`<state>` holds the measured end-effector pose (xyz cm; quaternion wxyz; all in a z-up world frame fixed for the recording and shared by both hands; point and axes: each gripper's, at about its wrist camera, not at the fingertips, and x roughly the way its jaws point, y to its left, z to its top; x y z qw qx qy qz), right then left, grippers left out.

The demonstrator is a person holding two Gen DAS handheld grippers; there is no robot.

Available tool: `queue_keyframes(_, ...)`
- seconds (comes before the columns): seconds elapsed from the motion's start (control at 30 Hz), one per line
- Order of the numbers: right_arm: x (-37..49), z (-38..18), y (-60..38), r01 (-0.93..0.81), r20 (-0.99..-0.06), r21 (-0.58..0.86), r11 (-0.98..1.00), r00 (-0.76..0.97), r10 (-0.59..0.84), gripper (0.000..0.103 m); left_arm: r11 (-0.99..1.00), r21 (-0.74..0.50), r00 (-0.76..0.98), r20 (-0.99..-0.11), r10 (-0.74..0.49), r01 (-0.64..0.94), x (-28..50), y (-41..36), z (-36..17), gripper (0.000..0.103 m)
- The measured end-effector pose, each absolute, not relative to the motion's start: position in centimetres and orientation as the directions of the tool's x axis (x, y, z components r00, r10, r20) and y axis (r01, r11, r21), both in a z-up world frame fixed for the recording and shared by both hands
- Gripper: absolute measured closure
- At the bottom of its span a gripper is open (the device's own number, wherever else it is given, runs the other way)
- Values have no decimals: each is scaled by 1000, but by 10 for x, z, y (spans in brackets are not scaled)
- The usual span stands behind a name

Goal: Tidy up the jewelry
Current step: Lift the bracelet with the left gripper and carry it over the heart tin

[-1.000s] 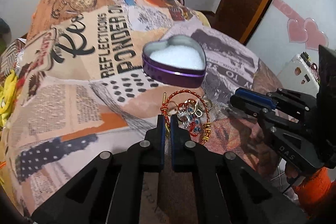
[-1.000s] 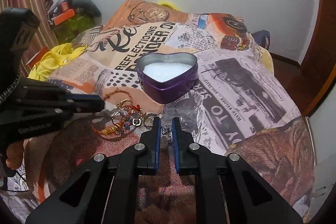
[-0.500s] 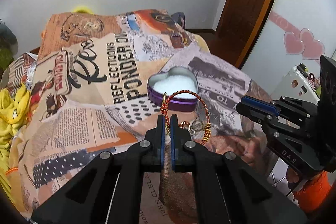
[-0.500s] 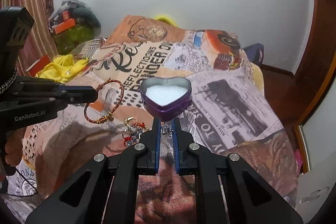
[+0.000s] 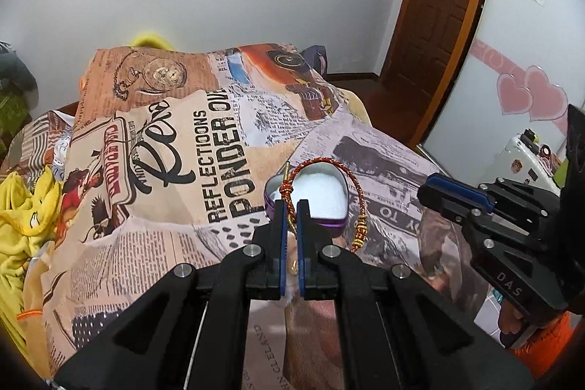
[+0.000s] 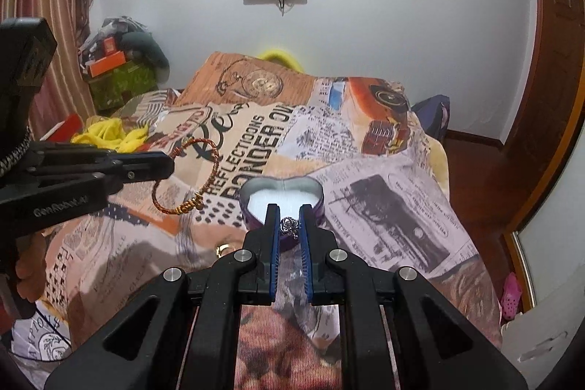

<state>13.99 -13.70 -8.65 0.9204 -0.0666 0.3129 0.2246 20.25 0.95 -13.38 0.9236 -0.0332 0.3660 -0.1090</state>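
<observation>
My left gripper (image 5: 291,207) clenched on the red-gold bracelet (image 6: 186,181), loop hanging edgewise, my right gripper (image 6: 289,211) clenched on a silver charm (image 6: 289,226), heart tin (image 6: 317,194) beyond.

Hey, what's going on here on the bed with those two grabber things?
A person is sorting jewelry with a handheld gripper in each hand. The left gripper is shut on a red-and-gold braided bracelet, held in the air above the printed bedspread. The right gripper is shut on a small silver trinket. Both hang near an open purple heart-shaped tin with a white lining. A gold ring lies on the bedspread. Nothing is in the tin yet.
</observation>
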Motion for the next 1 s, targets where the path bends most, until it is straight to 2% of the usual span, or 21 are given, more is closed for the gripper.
queue_keyframes(0.4,166,-89,-134,-442,-594,48,896,709,382,94,977,-123,707,-675,-209,172,239,2,-142,100)
queue_keyframes(1.0,205,-108,-123,-489,-628,90,868,648,430,94,962,-141,595,-762,-256,233,293,-10,-186,100)
